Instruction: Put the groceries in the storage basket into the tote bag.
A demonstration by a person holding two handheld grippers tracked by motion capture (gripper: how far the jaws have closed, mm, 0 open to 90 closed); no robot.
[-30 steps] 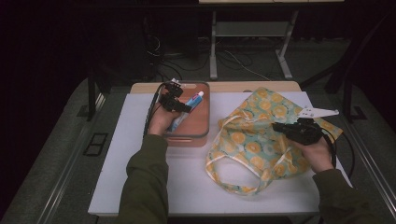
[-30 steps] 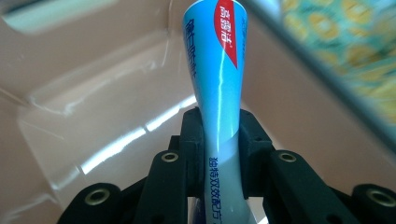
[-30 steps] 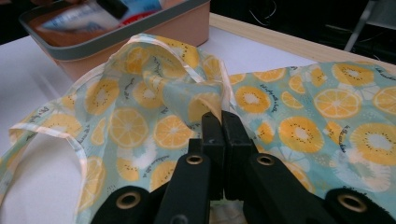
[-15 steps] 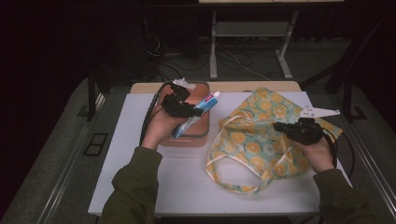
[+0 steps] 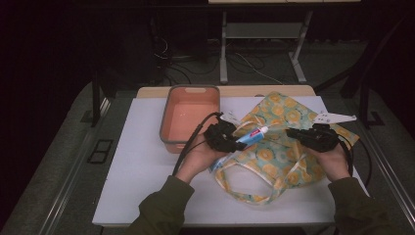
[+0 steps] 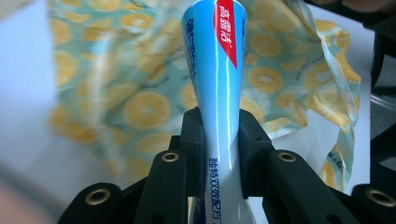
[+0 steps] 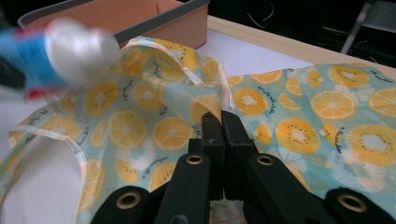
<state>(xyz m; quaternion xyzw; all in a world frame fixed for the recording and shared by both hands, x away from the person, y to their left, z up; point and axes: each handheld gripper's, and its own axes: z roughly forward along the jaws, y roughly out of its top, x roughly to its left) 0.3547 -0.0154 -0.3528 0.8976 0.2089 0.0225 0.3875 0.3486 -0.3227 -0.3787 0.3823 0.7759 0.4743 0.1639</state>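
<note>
My left gripper [image 5: 230, 138] is shut on a blue and white toothpaste tube [image 5: 251, 136] with a red label; its white cap points right, over the bag's left edge. In the left gripper view the tube [image 6: 219, 88] stands pinched between the jaws [image 6: 220, 140]. The cloth bag [image 5: 288, 117] has an orange-slice print on pale green and lies on the white table. My right gripper [image 5: 299, 134] is shut on the bag's upper layer, and in the right gripper view its jaws [image 7: 222, 126] pinch a raised fold of the bag [image 7: 196, 88]. The blurred tube [image 7: 60, 51] shows at that view's upper left.
An orange bin [image 5: 188, 115] with a grey rim stands at the table's back left, with nothing seen inside it. The bag's cream handles [image 5: 244, 183] loop toward the front edge. Bare white tabletop [image 5: 142, 161] lies left of my left hand. Dark floor and cables lie beyond the table.
My left gripper has carried the toothpaste tube out of the orange bin, rightward and nearer, to the bag's left edge. The right gripper stays clamped on the bag.
</note>
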